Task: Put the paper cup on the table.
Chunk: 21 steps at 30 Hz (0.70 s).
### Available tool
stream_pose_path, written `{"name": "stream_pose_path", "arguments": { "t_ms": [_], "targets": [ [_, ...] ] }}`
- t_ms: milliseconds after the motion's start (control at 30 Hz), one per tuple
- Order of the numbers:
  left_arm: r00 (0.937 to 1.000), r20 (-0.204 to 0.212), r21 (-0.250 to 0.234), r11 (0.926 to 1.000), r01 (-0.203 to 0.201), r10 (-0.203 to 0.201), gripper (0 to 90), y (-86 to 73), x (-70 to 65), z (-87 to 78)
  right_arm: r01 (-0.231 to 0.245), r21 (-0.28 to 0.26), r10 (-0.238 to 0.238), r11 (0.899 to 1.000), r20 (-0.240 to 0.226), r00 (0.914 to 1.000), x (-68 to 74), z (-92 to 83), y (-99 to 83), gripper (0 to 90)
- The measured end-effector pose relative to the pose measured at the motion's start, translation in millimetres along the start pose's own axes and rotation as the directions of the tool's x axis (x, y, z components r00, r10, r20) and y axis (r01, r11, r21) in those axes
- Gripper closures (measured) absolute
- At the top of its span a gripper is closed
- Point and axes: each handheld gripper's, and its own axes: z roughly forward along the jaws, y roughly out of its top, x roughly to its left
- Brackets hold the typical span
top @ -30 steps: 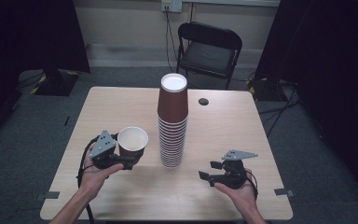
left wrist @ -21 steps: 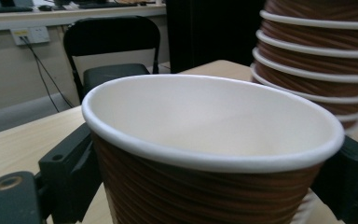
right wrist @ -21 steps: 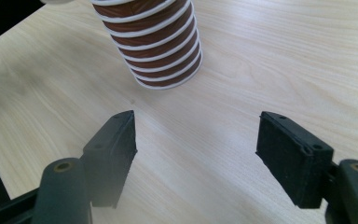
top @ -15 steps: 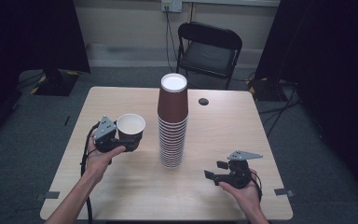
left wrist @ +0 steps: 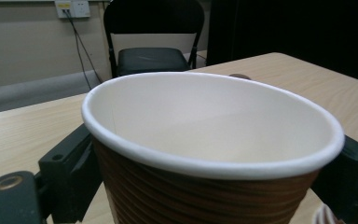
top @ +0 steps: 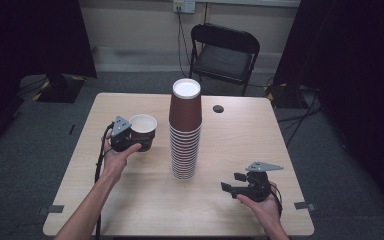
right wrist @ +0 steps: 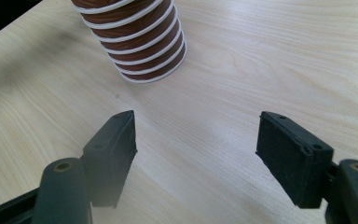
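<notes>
Now left gripper (top: 130, 140) fingers clamp paper cup (top: 142, 131); right gripper (top: 235, 182) fingers wide, empty.

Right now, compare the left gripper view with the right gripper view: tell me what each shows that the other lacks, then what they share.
Left gripper view: the left hand-held gripper clamping a single cup, open mouth up and empty, with a folding chair and a wall outlet behind.

Right gripper view: the right hand-held gripper, jaws wide apart and empty, facing the base of the cup stack.

Shared: the light wooden table.
</notes>
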Motion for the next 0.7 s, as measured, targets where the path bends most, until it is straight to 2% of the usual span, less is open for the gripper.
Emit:
{"name": "stream_pose_path", "arguments": {
  "t_ms": [100, 167, 267, 300, 400, 567, 700],
  "targets": [
    [0.9998, -0.017, -0.005, 1.0, -0.009, 0.009, 8.8, -1.9, 1.8, 7.7, 0.002, 0.001, -0.002, 1.0, 0.002, 1.0, 0.5, -0.4, 0.5, 28.1],
    [0.9999, -0.012, -0.007, 0.9999, 0.011, -0.011, 8.8, -4.4, 3.7, 11.5, -0.002, 0.0, 0.002, 1.0, 0.008, 1.0, 0.7, -1.6, 0.3, 28.1],
    [0.9998, 0.002, 0.022, 0.9996, 0.017, -0.017, 8.8, -10.7, 4.3, 18.1, -0.007, -0.003, 0.007, 1.0, 0.011, 0.9999, 0.7, -3.0, -0.4, 28.1],
    [1.0, 0.001, 0.039, 0.9992, 0.009, -0.009, 8.8, -12.3, 3.2, 18.9, -0.006, -0.005, 0.006, 1.0, 0.014, 0.9999, 0.7, -3.9, -0.9, 28.1],
    [0.9995, 0.004, 0.038, 0.9988, -0.03, 0.03, 8.8, -16.1, -2.2, 20.1, -0.004, -0.006, 0.005, 1.0, 0.015, 0.9999, 0.7, -5.0, -2.4, 28.2],
    [0.9998, 0.005, 0.038, 0.9991, -0.019, 0.019, 8.7, -20.9, -2.9, 19.7, -0.007, 0.001, 0.007, 1.0, 0.011, 0.9999, 1.2, -3.8, -2.5, 28.2],
    [0.9999, 0.009, 0.043, 0.999, 0.01, -0.011, 8.6, -22.2, 0.9, 15.3, -0.003, -0.004, 0.003, 1.0, 0.019, 0.9998, 1.6, -3.3, -1.0, 28.7]
  ]
}}
